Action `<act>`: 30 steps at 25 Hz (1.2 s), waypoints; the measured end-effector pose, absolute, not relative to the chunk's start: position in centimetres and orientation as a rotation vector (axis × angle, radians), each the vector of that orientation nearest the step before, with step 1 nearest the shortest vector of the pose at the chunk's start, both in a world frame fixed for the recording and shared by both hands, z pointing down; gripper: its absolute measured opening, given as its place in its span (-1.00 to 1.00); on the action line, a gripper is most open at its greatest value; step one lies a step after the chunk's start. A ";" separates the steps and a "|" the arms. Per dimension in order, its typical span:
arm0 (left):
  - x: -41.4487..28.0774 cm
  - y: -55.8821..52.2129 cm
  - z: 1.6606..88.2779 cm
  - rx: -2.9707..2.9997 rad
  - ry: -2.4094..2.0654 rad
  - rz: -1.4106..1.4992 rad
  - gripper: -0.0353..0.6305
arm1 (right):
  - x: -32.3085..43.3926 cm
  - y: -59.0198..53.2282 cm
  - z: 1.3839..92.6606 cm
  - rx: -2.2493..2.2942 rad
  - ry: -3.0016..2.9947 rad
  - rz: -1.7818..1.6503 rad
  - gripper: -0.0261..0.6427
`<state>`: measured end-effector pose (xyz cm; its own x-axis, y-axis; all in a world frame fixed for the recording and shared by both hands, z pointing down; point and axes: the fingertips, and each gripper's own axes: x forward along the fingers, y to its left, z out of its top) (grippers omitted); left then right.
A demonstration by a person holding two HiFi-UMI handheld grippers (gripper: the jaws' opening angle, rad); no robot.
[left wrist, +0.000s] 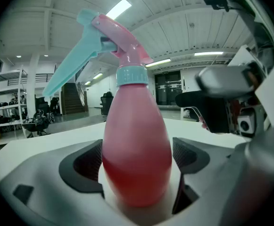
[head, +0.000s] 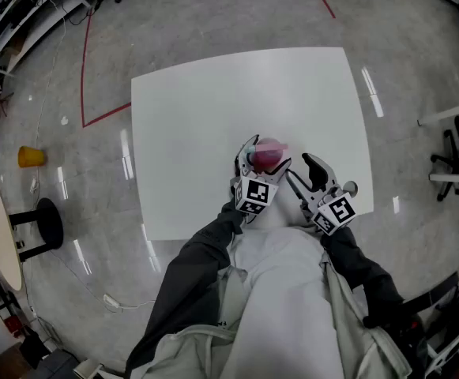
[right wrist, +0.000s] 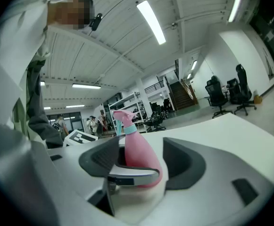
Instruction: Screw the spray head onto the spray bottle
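Left fingers: the pads [left wrist: 88,160] of the left gripper [head: 265,158] were found spread wide, one on each side of the belly of the spray bottle [left wrist: 136,164] and just beside it; no squeeze on it could be made out.
Right fingers: the pads [right wrist: 100,158] of the right gripper [head: 306,176] were found parted, with nothing held between them; the bottle was seen only beyond them, partly crossed by a grey jaw of the left gripper.
Bottle's place: the pink bottle was stood upright on the table [head: 213,109], in the lower middle of the head view, inside the left gripper's jaws.
Spray head: the pink-and-teal spray head [left wrist: 109,39] was seated on the bottle's neck, joined to it by a ribbed teal collar [left wrist: 132,75]; its teal trigger was pointed toward the upper left of the left gripper view.
Spacing: the right gripper was held just to the right of the bottle in the head view, apart from it.
Marker cubes: a marker cube [head: 254,194] was carried behind each pair of jaws, toward the bottom of the frame.
Sleeves: dark sleeves [head: 197,263] were seen running from the grippers down toward the lower edge.
Floor: the glossy grey floor [head: 174,14] was crossed by a red line [head: 83,69] at the upper left, and a yellow thing [head: 30,157] was seen at the left edge.
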<state>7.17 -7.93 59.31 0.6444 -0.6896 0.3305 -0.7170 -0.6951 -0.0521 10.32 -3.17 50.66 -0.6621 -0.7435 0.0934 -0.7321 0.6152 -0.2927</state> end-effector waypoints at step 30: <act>5.0 -3.7 54.5 2.733 -1.220 0.529 0.40 | 2.0 -3.8 43.0 -1.294 3.019 -0.207 -0.54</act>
<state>4.96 -3.71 54.48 0.6181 -0.7023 0.3532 -0.7377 -0.6734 -0.0479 2.04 -3.81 43.03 -0.6816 -0.7077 0.1860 -0.7265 0.6849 -0.0562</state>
